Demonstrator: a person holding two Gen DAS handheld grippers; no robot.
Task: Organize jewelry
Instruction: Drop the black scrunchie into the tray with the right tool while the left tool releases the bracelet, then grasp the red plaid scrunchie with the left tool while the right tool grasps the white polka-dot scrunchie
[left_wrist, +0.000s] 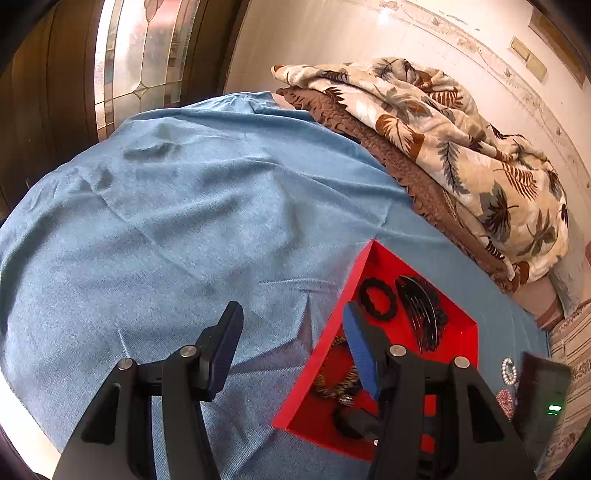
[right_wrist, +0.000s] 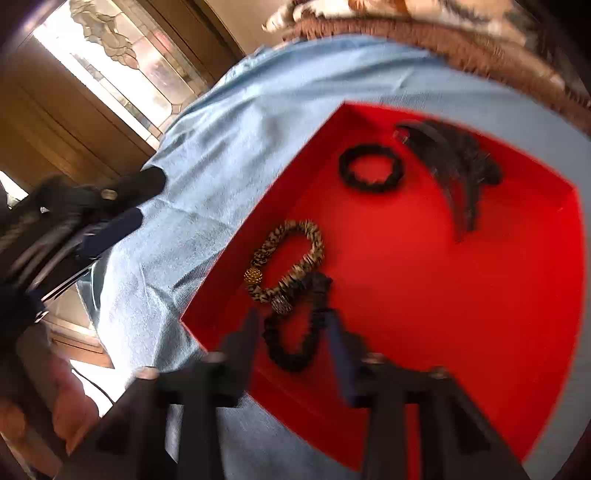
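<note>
The right gripper (right_wrist: 293, 332) hung with fingers spread, a black scrunchie (right_wrist: 295, 332) lying between them inside the red box (right_wrist: 461, 332). Touching it lay a leopard-print scrunchie (right_wrist: 291, 254); farther in were a black hair tie (right_wrist: 371, 168) and a black comb clip (right_wrist: 454, 166). The left gripper (left_wrist: 291, 332) stood open, empty, one finger over the blue cloth (left_wrist: 184, 221), the other over the box.

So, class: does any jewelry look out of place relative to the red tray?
Yes. A pearl brooch and a pink sparkly piece lie on the blue cloth outside the red tray, while the scrunchies and comb sit inside.
</note>
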